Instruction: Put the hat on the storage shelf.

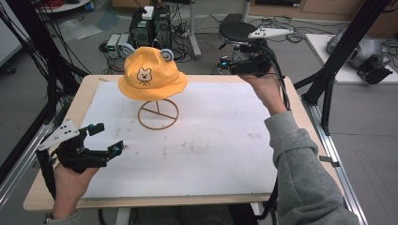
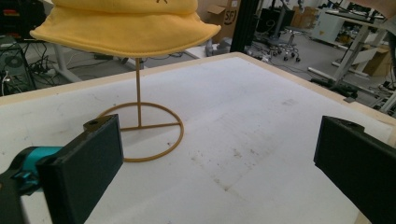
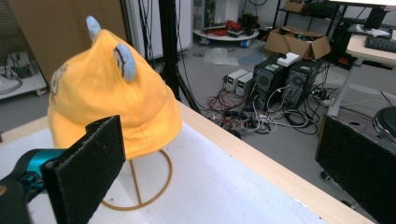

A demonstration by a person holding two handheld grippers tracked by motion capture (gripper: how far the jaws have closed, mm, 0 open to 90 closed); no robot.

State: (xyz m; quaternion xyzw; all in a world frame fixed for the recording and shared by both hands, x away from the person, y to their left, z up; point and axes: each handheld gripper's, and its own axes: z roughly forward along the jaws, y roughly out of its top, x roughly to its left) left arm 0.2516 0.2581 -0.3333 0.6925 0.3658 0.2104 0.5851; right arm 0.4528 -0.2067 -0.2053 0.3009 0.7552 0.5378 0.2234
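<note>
A yellow bucket hat [image 1: 152, 75] with a bear face and small blue ears sits on a gold wire stand [image 1: 158, 114] at the table's far middle-left. My left gripper [image 1: 107, 138] hovers open near the front left, aimed toward the stand, nothing between its fingers. In the left gripper view the hat brim [image 2: 126, 32] and stand ring [image 2: 140, 133] lie ahead, beyond the open left gripper [image 2: 219, 172]. My right gripper [image 1: 227, 64] is held open over the far edge, right of the hat. The right gripper view has the hat [image 3: 107, 88] just ahead-left of the right gripper [image 3: 224, 172].
A white mat [image 1: 211, 140] covers the wooden table [image 1: 84, 93]. Behind the table, computers [image 1: 150, 26], cables and a black stool [image 1: 237, 30] stand on the floor. Black frame posts [image 1: 342, 51] rise at the right and left.
</note>
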